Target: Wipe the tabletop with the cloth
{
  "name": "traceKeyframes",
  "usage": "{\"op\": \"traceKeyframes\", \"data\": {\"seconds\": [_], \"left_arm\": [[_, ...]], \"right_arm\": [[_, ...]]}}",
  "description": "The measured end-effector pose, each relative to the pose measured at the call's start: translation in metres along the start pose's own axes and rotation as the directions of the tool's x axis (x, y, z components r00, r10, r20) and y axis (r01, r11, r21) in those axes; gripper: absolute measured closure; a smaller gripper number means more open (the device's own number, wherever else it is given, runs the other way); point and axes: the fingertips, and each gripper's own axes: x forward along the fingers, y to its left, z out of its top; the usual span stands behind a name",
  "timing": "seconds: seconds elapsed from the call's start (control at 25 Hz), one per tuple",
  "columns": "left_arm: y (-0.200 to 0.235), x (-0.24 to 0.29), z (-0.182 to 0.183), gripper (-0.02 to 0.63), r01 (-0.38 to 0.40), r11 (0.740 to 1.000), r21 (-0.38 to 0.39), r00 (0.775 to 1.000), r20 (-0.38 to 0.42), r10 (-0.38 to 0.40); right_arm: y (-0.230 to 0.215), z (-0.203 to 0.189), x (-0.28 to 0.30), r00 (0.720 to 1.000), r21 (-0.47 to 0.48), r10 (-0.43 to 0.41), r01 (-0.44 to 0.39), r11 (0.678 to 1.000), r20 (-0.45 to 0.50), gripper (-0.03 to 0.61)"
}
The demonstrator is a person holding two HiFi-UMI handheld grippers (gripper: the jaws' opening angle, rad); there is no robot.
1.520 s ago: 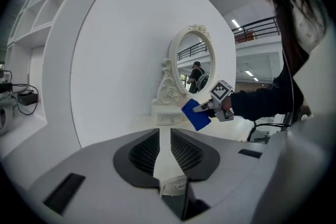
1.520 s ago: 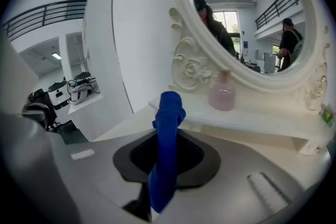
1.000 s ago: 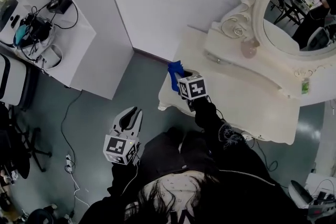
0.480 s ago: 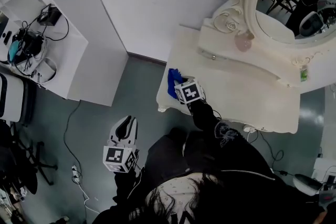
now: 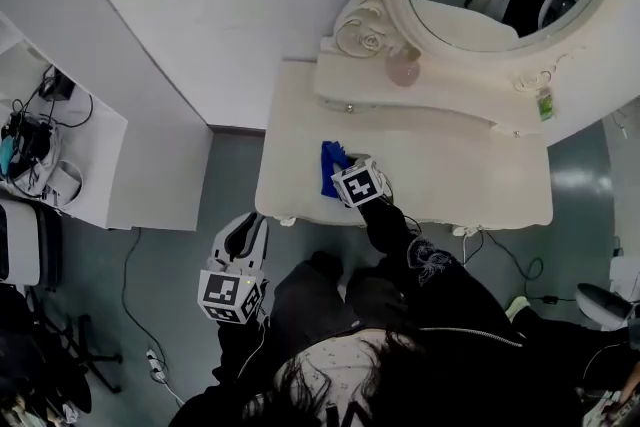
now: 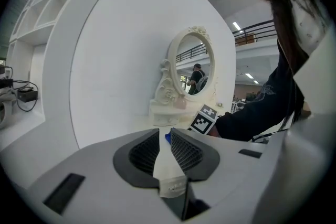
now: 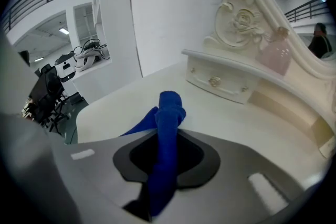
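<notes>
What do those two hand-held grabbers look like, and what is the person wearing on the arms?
The left gripper and right gripper both have pale grey-white shells with rounded jaws lined by black pads. Each carries a white cube printed with black square markers. The sleeves are dark, with a pale pattern near the right elbow.

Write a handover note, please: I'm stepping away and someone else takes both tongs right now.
Right tongs: shut on the blue cloth, whose loose end lies on the table near its front left corner.
Left tongs: empty, a narrow gap between them, held over the floor off the table's left end.
Done: cloth gripped and down on the tabletop; how much is wiped cannot be told.
Left: sweep the cloth across the top, probably toward the right end.
</notes>
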Motion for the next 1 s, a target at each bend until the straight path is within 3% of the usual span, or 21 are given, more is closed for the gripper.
{"op": "traceKeyframes", "data": {"seconds": [0.2, 0.64, 1.0], "left_arm": [[-0.061, 0.05, 0.017, 0.549, 0.059, 0.998, 0.022, 0.998, 0.012, -0.06], [-0.241, 0.143, 0.038, 0.549, 0.183, 0.98, 0.073, 0.983, 0.005, -0.184], [-0.35, 0.182, 0.038, 0.549, 0.286, 0.949, 0.134, 0.958, -0.032, -0.284]], "right_arm": [[-0.074, -0.041, -0.037, 0.999, 0.047, -0.048, 0.048, 0.998, 0.001, 0.508], [-0.233, -0.131, -0.124, 0.995, 0.151, -0.104, 0.102, 0.983, 0.006, 0.508], [-0.351, -0.199, -0.191, 0.98, 0.188, -0.198, 0.194, 0.963, 0.002, 0.508]]}}
